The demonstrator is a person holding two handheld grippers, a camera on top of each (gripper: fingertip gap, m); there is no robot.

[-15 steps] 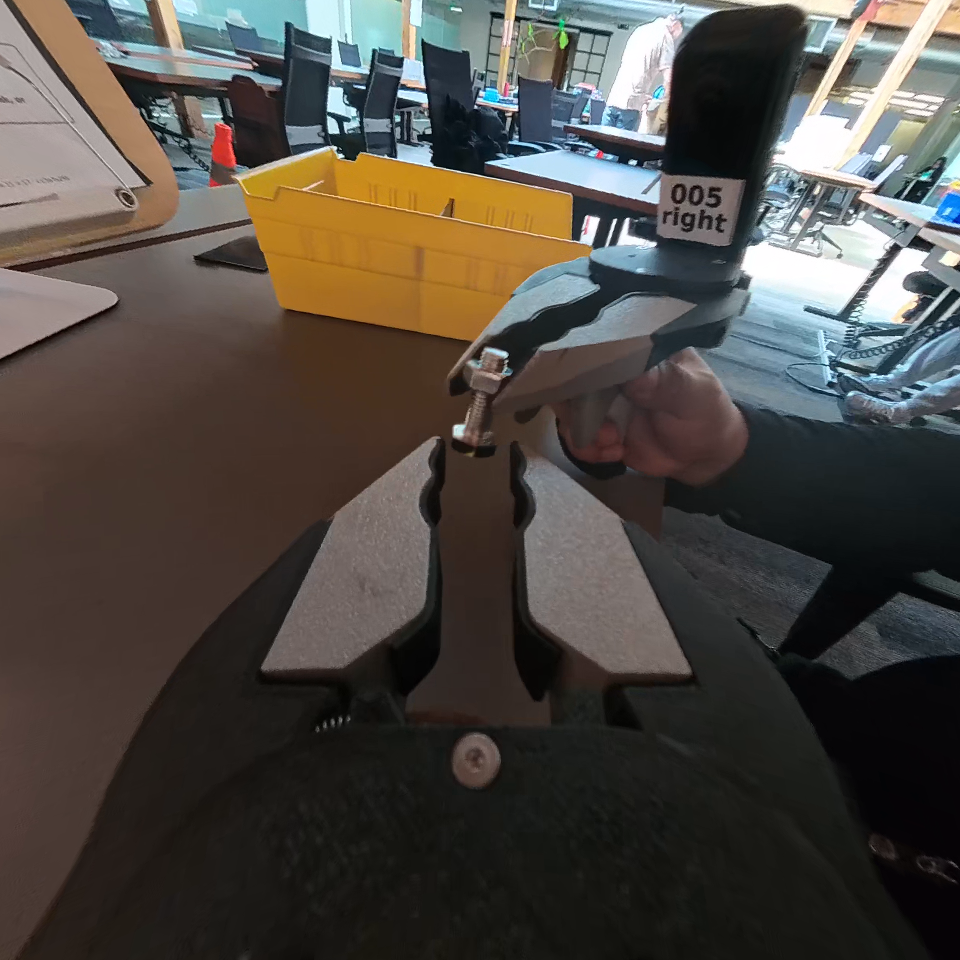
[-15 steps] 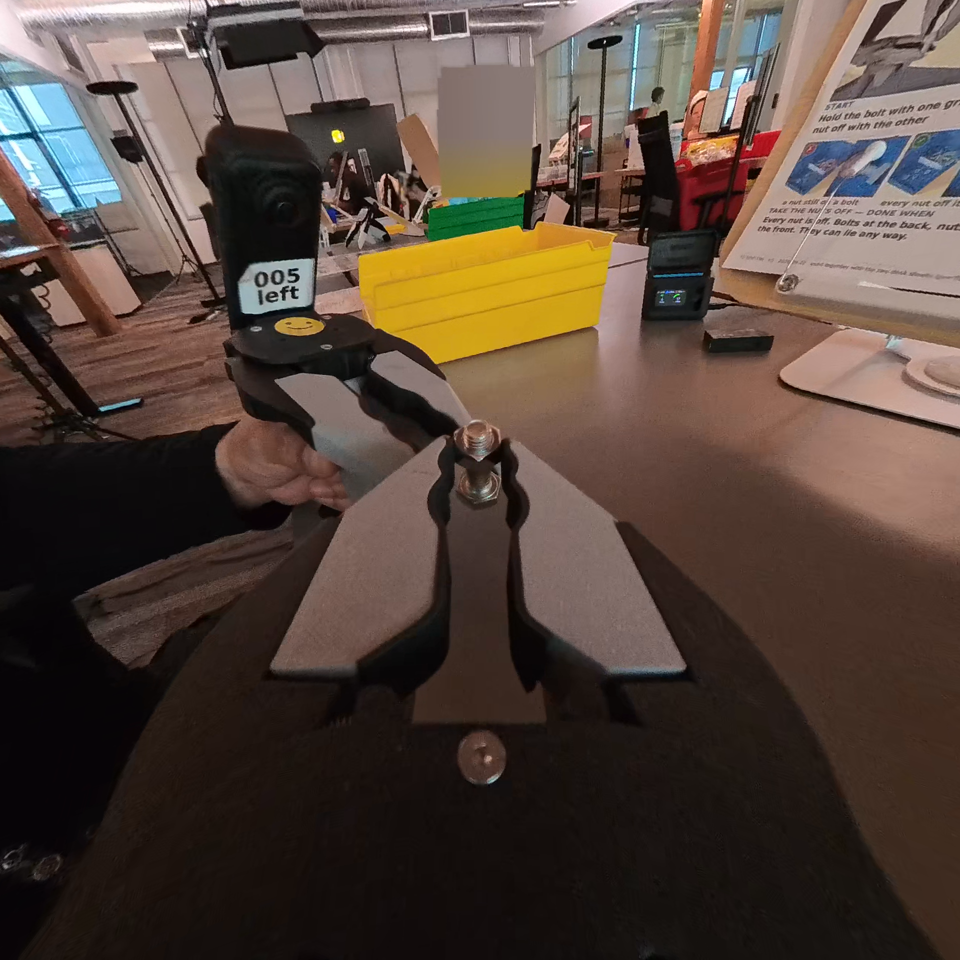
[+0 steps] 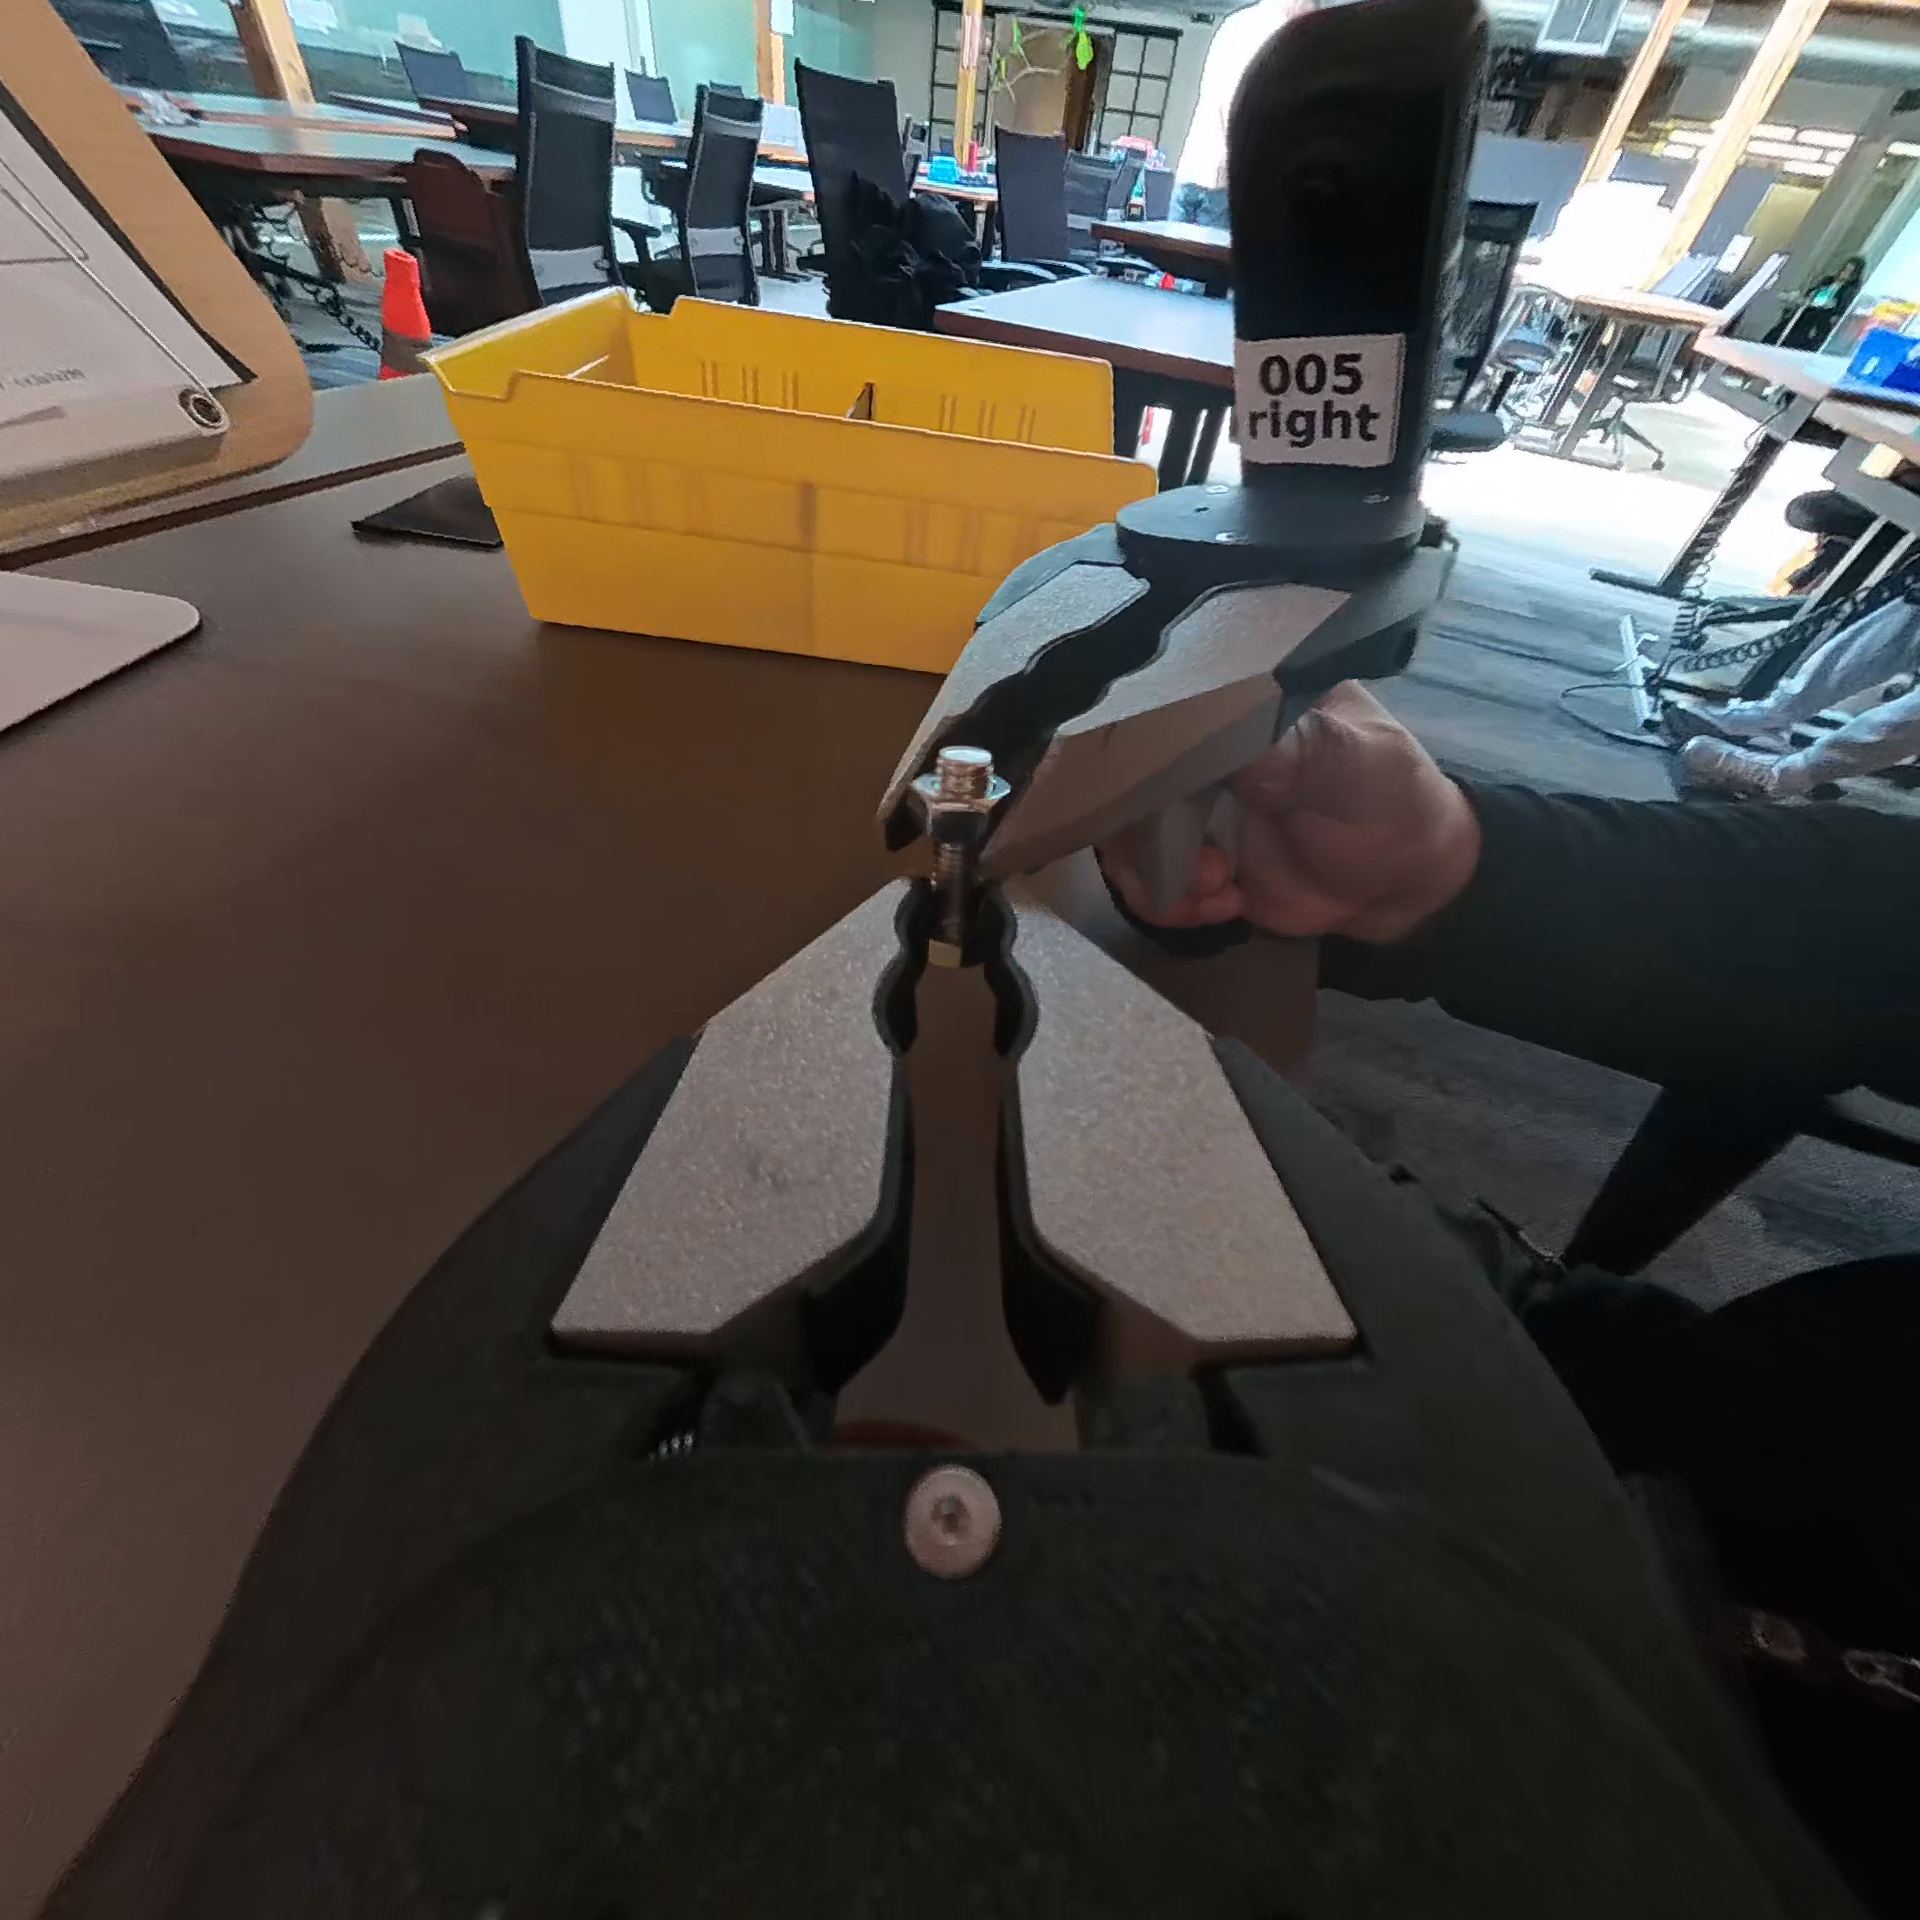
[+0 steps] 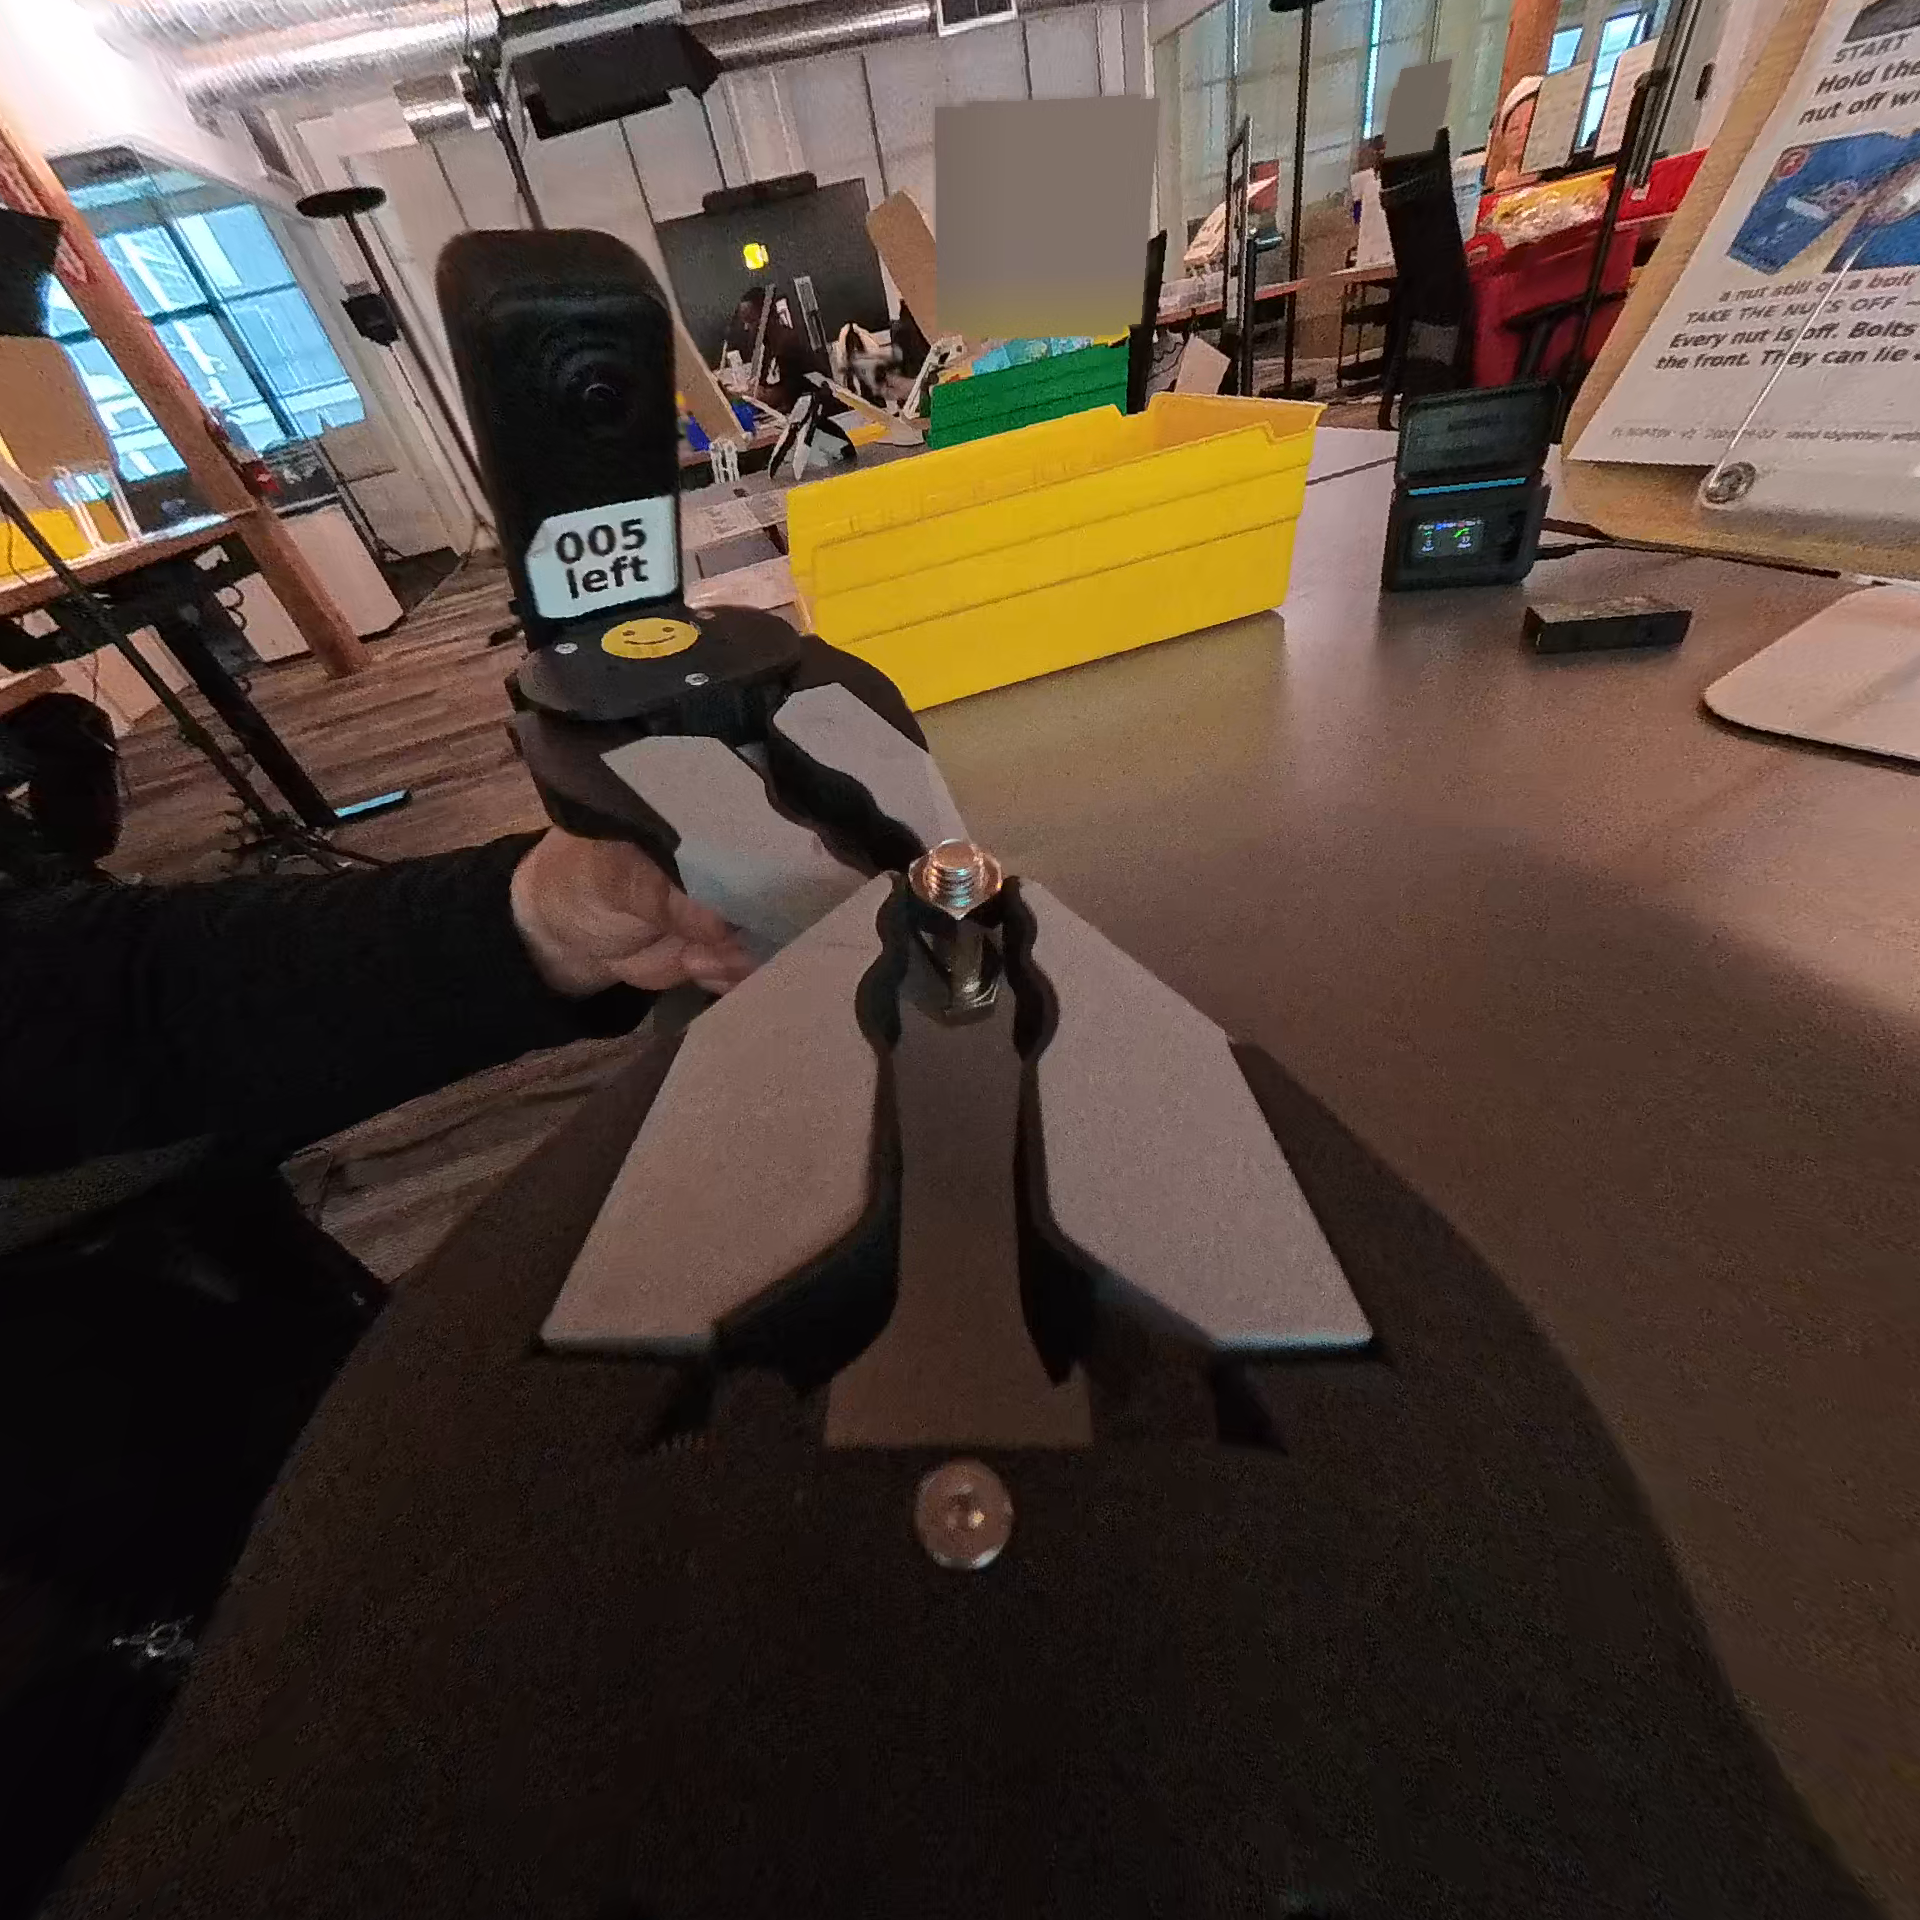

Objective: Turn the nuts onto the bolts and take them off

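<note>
Closing since a moment ago, the left gripper (image 3: 951, 925) now pinches the bolt (image 3: 954, 883) by its head, the right gripper (image 4: 956, 914) squeezes the nut (image 4: 954, 894) near the tip, so twisting can likely start.

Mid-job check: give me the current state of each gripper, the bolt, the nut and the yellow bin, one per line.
left gripper: shut on the bolt's lower end, near the head.
right gripper: shut on the nut.
bolt: upright, held in the air between both grippers.
nut: threaded on near the bolt's top, thread tip showing above it.
yellow bin: standing on the table, open-topped; contents not visible.
</note>
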